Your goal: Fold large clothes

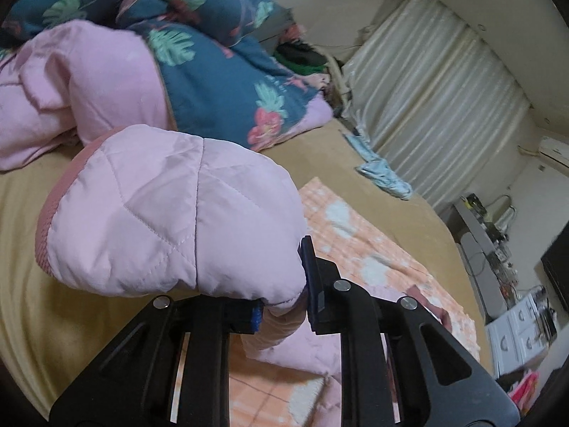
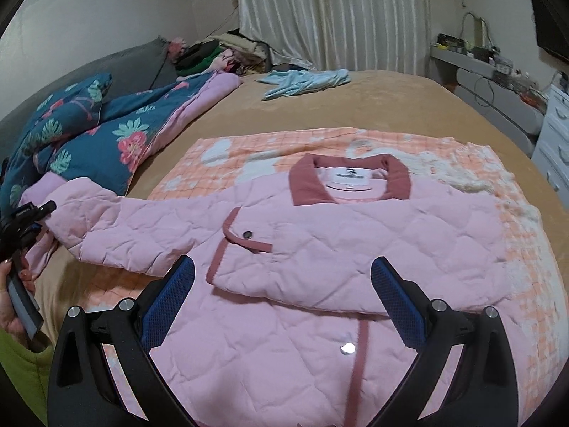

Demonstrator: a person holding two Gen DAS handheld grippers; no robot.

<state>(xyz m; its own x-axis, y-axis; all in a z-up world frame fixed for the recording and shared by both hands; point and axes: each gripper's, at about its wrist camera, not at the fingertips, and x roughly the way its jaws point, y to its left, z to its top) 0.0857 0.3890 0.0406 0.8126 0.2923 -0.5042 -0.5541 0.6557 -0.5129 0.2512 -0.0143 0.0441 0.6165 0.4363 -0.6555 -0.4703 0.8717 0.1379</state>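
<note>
A pink quilted jacket [image 2: 320, 235] with a dark pink collar lies front up on an orange checked blanket [image 2: 249, 146] on the bed. One sleeve is folded across its chest. My left gripper [image 1: 284, 302] is shut on the other sleeve [image 1: 160, 213] near its dark pink cuff and holds it raised above the bed. It shows at the left edge of the right wrist view [image 2: 32, 220], where the sleeve [image 2: 106, 220] stretches out to the left. My right gripper [image 2: 281, 302] is open and empty, just above the jacket's lower front.
A blue floral quilt [image 2: 89, 131] and a second pink garment [image 1: 71, 82] lie at the bed's left side. A light blue cloth [image 2: 302, 80] lies near the far edge. Curtains [image 2: 330, 14], a shelf and white drawers [image 2: 554, 135] stand beyond the bed.
</note>
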